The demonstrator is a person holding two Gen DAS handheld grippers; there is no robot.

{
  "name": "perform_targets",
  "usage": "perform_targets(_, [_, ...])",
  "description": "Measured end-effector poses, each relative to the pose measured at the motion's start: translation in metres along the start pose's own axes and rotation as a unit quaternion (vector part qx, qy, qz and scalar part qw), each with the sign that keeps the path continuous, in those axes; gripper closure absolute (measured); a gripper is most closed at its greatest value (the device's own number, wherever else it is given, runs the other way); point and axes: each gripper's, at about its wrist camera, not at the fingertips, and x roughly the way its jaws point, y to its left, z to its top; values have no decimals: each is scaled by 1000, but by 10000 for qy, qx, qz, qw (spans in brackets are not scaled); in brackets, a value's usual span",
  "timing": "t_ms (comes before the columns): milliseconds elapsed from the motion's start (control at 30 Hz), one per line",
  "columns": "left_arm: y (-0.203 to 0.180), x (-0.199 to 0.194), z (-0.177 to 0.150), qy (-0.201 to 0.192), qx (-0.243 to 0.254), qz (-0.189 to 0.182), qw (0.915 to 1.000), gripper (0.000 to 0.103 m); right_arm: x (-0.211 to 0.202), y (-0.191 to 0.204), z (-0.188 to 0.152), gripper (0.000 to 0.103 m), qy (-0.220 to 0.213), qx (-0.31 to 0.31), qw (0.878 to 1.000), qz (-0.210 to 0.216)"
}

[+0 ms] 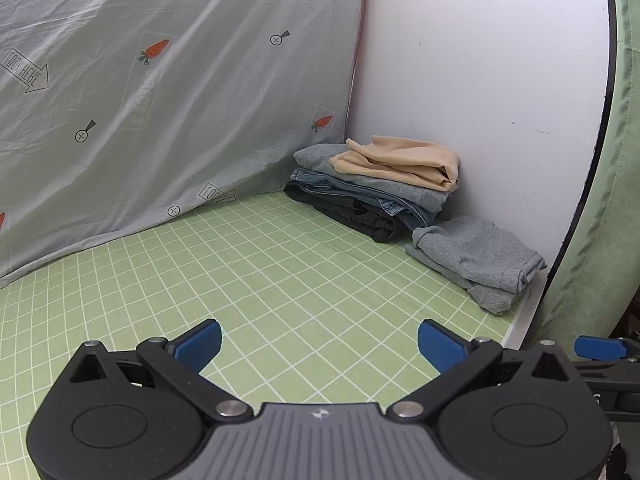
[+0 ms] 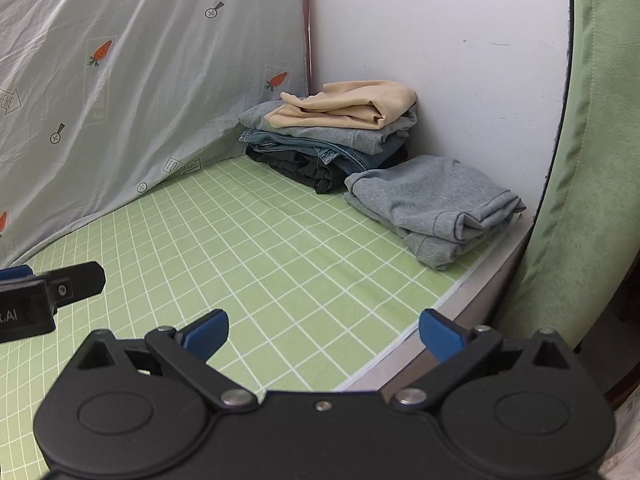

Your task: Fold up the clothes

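A stack of folded clothes (image 1: 372,188) (image 2: 328,136) sits in the far corner, with a beige piece on top, then grey, denim and black ones. Beside it lies a folded grey garment (image 1: 476,260) (image 2: 432,204) near the bed's right edge. My left gripper (image 1: 319,346) is open over the green checked sheet (image 1: 240,272), its blue pads wide apart and holding nothing. My right gripper (image 2: 323,338) is open too, empty, near the bed's edge. Both are well short of the clothes. Part of the left gripper (image 2: 48,284) shows at the left of the right wrist view.
A grey printed cloth (image 1: 140,92) with carrots and arrows hangs along the left and back. A white wall (image 1: 480,72) closes the right side. A green padded edge (image 2: 588,160) curves at far right. The mattress edge (image 2: 460,308) runs close under my right gripper.
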Motion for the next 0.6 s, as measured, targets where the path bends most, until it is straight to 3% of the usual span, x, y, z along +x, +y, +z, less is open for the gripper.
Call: perform_targets(600, [10, -11, -6, -166, 193, -313, 9992, 0, -17, 14, -11, 0, -151, 39, 9989, -444])
